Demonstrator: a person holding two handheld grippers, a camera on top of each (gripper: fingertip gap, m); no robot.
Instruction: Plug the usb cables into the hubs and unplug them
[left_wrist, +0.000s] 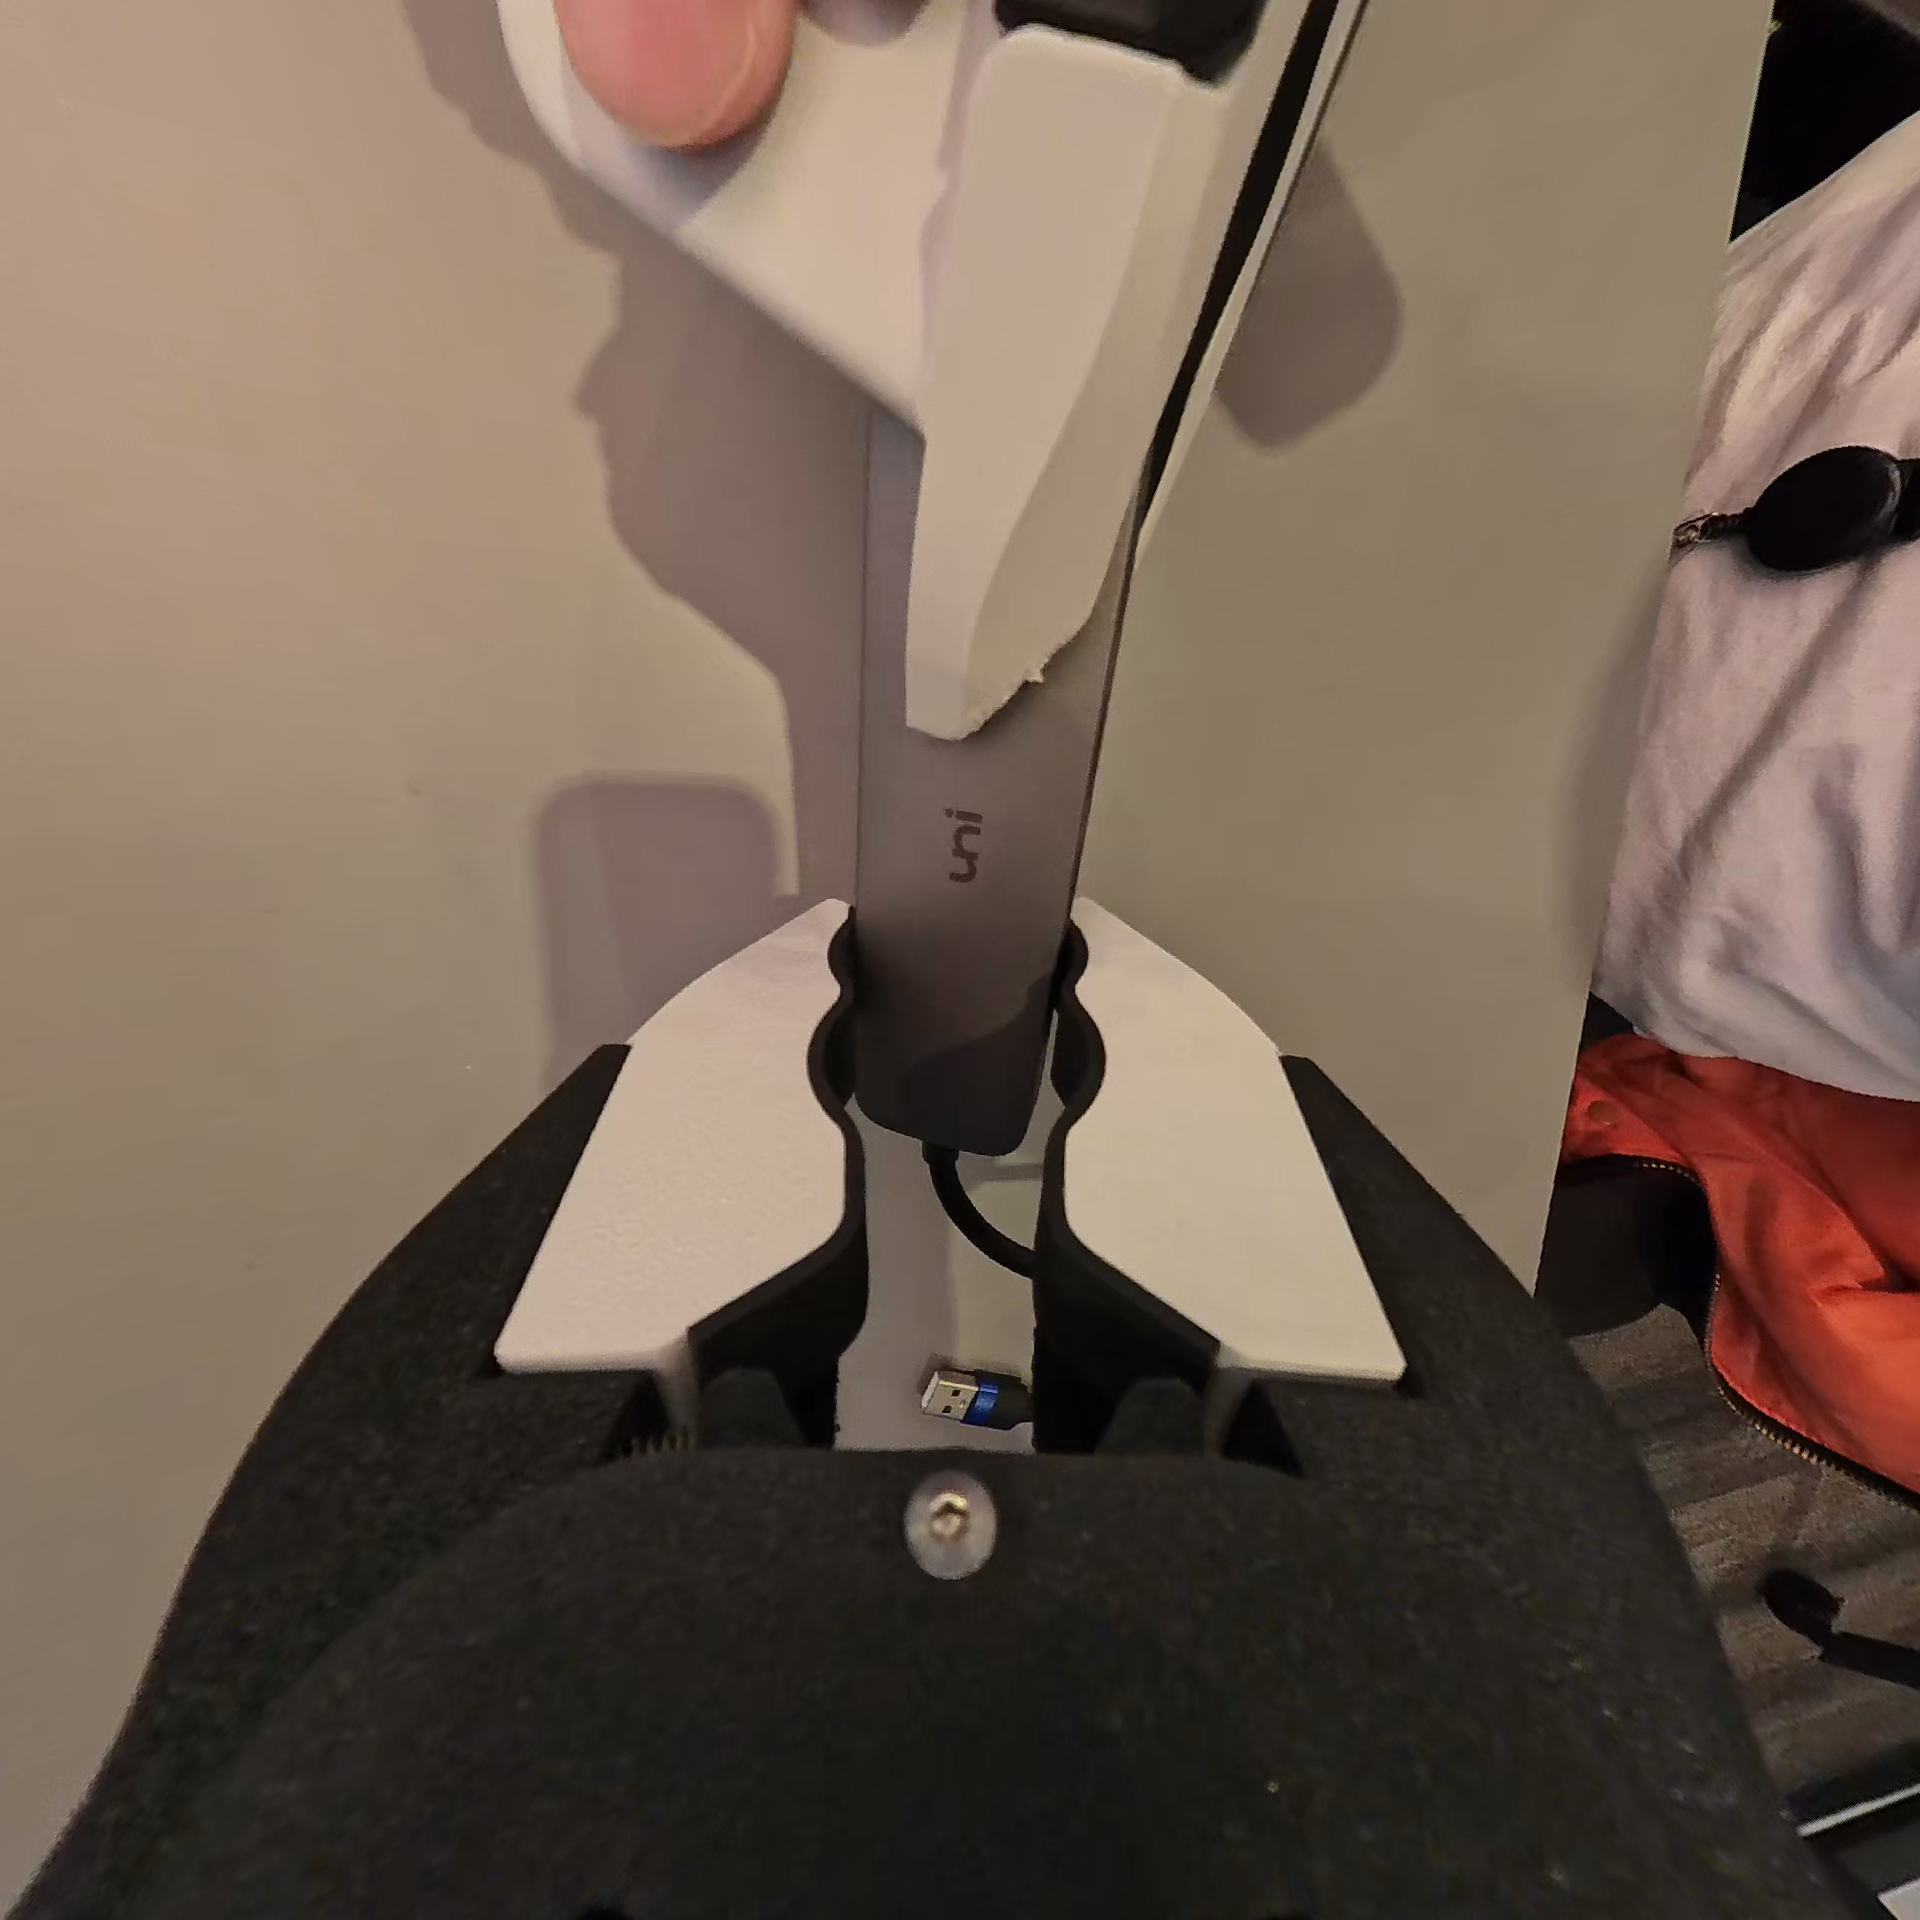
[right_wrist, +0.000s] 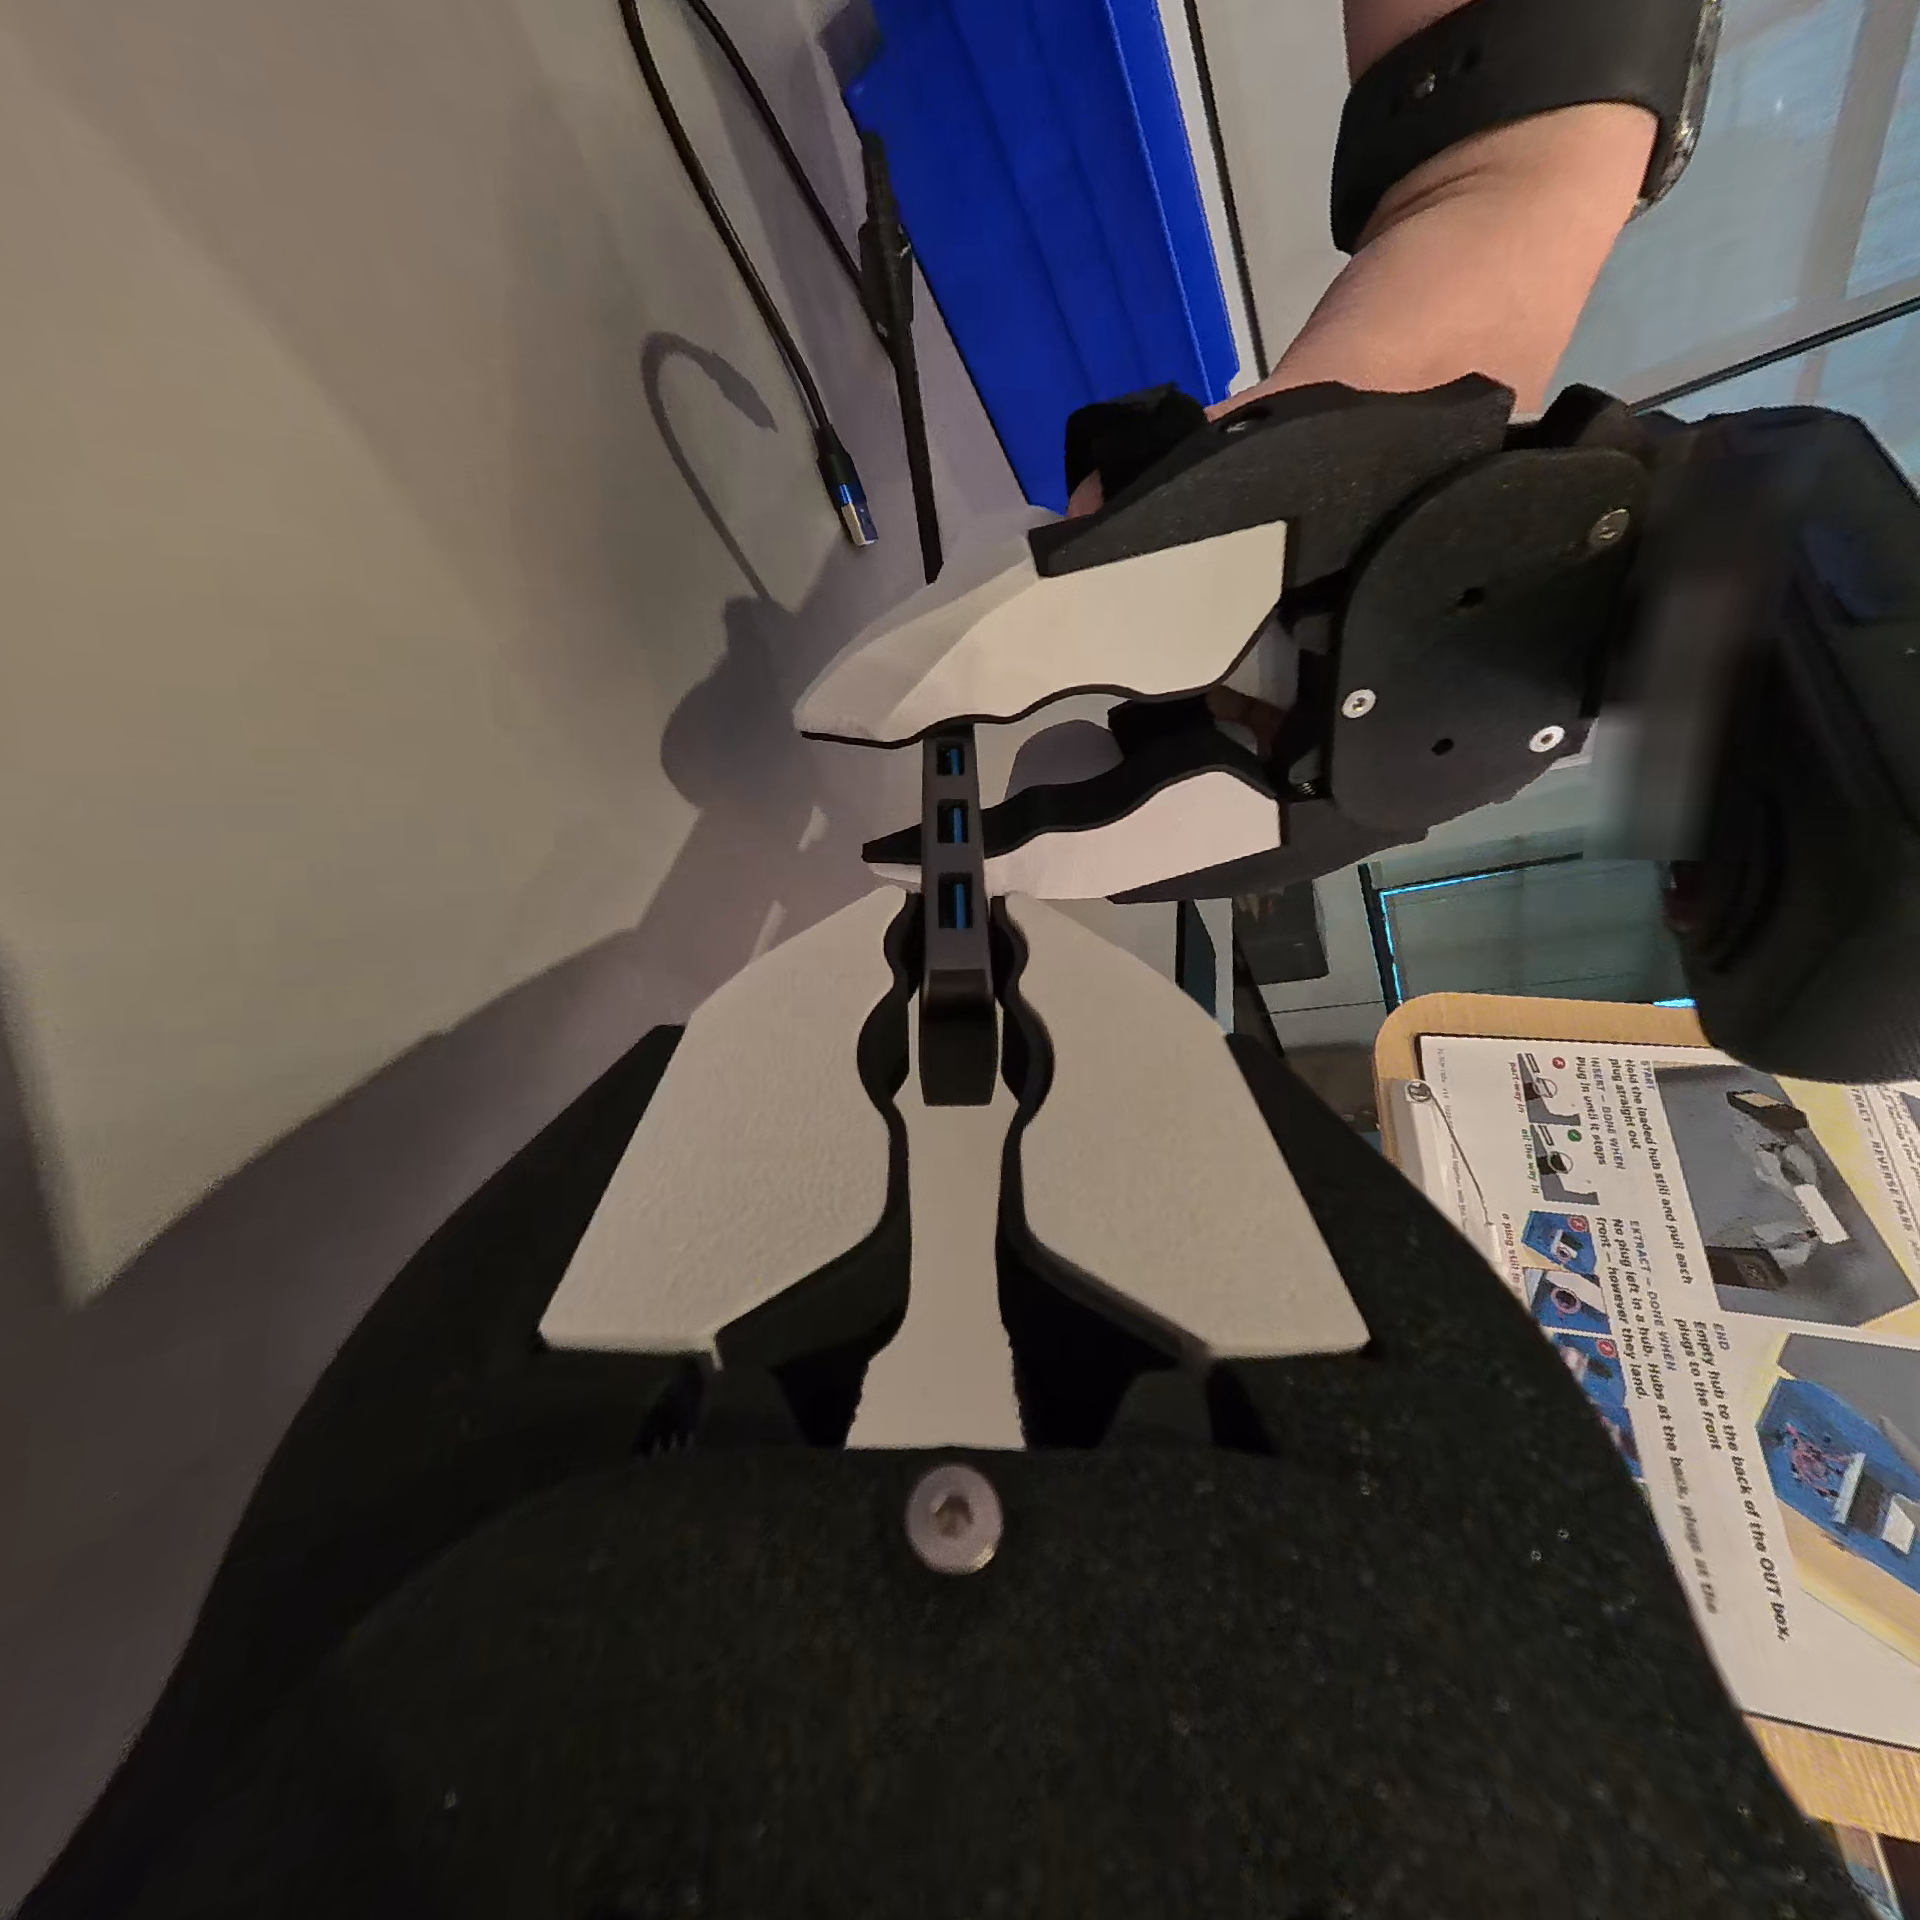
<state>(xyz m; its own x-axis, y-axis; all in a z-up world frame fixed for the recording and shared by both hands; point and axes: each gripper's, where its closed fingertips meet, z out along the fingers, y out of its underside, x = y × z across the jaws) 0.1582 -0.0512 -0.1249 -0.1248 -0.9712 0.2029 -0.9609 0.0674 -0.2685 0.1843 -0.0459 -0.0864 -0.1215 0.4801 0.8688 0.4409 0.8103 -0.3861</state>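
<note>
Above the grey table (left_wrist: 312, 623), both grippers clamp one grey USB hub (left_wrist: 971, 935): left gripper (left_wrist: 961, 997) fingers closed on its cable end, right gripper (right_wrist: 951, 971) on the other. Its blue ports (right_wrist: 954, 899) look empty; probably a handover, so one gripper must release.

A short dark logo marks the grey hub (left_wrist: 971, 935); printed text covers the instruction sheet (right_wrist: 1662, 1299)

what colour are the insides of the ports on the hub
Blue. The hub's ports show blue inserts along its edge, clearest in the right wrist view.
</note>
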